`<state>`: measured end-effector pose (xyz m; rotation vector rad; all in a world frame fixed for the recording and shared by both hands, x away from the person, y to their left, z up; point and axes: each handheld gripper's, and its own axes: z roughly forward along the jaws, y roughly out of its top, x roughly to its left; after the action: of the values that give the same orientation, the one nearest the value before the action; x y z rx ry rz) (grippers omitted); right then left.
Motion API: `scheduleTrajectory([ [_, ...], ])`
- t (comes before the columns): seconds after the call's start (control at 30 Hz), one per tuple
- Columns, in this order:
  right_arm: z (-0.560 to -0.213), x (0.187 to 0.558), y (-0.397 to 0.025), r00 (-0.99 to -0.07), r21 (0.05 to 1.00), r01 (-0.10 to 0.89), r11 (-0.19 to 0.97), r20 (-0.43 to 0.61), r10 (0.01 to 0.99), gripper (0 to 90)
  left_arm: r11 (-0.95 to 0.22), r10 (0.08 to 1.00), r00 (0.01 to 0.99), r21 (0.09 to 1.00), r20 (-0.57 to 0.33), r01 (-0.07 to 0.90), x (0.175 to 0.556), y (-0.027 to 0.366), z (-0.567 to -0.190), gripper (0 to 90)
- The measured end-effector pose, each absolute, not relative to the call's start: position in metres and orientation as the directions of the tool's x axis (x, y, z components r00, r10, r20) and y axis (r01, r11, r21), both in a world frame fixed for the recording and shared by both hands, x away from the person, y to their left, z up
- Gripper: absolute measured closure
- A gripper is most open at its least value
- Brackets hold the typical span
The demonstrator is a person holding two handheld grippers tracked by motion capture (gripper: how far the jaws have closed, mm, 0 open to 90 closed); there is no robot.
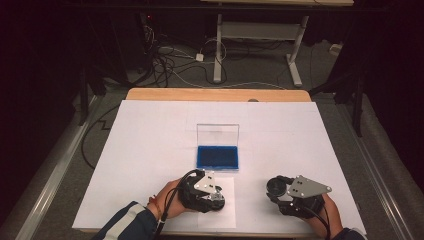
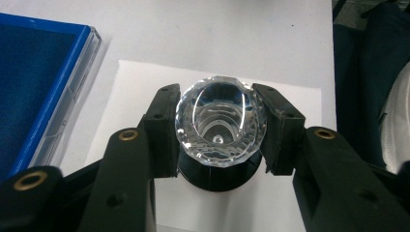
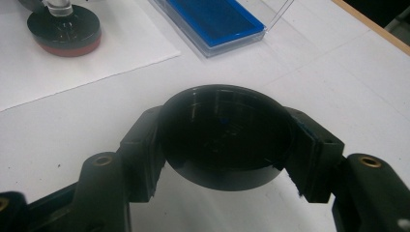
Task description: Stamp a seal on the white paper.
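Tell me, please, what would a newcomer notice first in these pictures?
First, the clear crystal gripped by the left claw over a black round base on white paper. Next, the black round lid in the right claw, and the open blue case at mid-table.

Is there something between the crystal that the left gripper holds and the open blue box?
Nothing visible. The left gripper clamps the faceted crystal over its black base. Only bare white paper lies between it and the blue box, whose clear lid stands upright.
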<state>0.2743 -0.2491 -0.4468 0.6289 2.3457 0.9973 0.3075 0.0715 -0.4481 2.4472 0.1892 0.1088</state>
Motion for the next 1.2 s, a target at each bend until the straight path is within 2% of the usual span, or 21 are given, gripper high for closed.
scheduleTrajectory([
  [0.87,-0.4472,0.2741,-0.2489,-0.769,0.753,0.211,0.624,-0.266,0.581,37.8,-0.774,0.163,0.986,0.624,0.027,0.111,0.3076,0.0704,-0.4471,54.0],
  [1.2,-0.4462,0.2740,-0.2508,-0.768,0.759,0.215,0.615,-0.258,0.587,37.8,-0.739,0.173,0.985,0.662,0.005,0.127,0.3113,0.0764,-0.4387,54.0],
])
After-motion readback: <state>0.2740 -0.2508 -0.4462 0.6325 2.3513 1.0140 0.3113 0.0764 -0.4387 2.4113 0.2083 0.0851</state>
